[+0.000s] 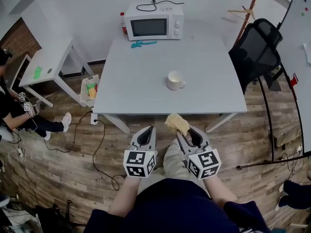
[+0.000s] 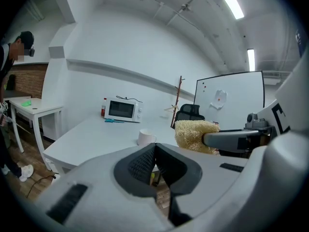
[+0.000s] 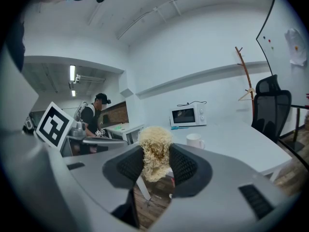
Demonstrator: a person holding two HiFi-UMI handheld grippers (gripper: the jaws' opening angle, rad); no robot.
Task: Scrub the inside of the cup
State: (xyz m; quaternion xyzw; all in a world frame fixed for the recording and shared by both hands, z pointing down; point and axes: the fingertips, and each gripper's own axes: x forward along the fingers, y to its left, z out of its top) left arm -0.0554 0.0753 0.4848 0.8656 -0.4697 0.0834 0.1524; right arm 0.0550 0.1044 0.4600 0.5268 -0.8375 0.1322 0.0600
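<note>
A white cup (image 1: pixel 175 80) stands upright on the grey table (image 1: pixel 141 76), right of its middle, handle to the right; it also shows as the cup (image 2: pixel 146 137) and the cup (image 3: pixel 195 140) in the gripper views. My right gripper (image 1: pixel 181 131) is shut on a yellow fibrous scrubber (image 1: pixel 177 123), held off the table's near edge; the scrubber (image 3: pixel 155 151) sits pinched between the pads. My left gripper (image 1: pixel 146 136) hangs beside it, shut and empty, its jaws (image 2: pixel 154 166) meeting with nothing between them. Both are well short of the cup.
A white microwave (image 1: pixel 154 21) stands at the table's far edge with a red bottle (image 1: pixel 123 22) and a teal tool (image 1: pixel 143 43) by it. A black office chair (image 1: pixel 256 52) is at the right, a small white table (image 1: pixel 48 62) and a seated person (image 1: pixel 14 113) at the left.
</note>
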